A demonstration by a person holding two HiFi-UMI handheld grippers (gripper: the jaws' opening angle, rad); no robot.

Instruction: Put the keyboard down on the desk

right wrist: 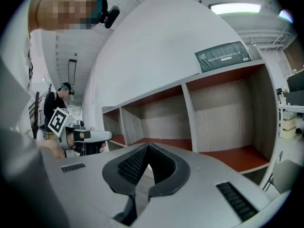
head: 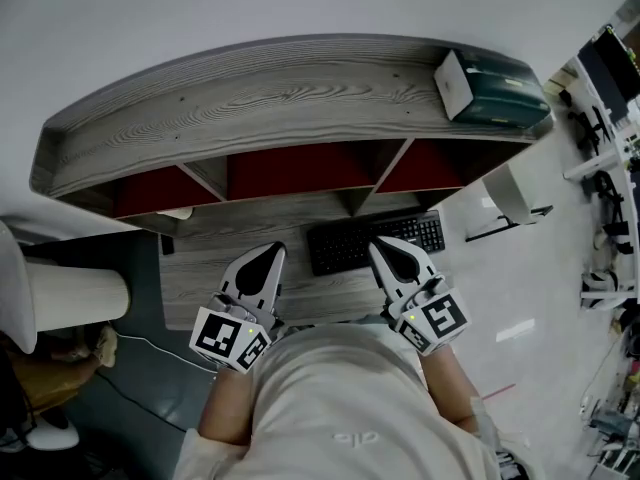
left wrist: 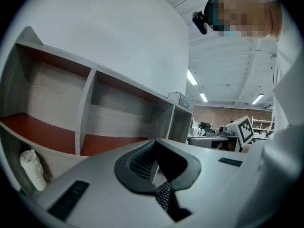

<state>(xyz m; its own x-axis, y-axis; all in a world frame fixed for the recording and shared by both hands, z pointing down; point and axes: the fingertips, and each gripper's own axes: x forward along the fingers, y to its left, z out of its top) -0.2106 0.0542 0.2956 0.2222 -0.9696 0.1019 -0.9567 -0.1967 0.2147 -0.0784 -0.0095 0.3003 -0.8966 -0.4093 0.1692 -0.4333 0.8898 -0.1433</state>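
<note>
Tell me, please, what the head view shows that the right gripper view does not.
Only the head view: the black keyboard lying flat on the desk, and the tops of both marker cubes.
Only the right gripper view: a second person standing in the background, and a ceiling light.
Both: the shelf unit with red compartment floors, the dark green box on top of it, the left gripper and the right gripper, each with jaws shut on nothing.

The right tool covers part of the keyboard; the person's torso hides the near edge of the desk. Print on the green box is unreadably small.
</note>
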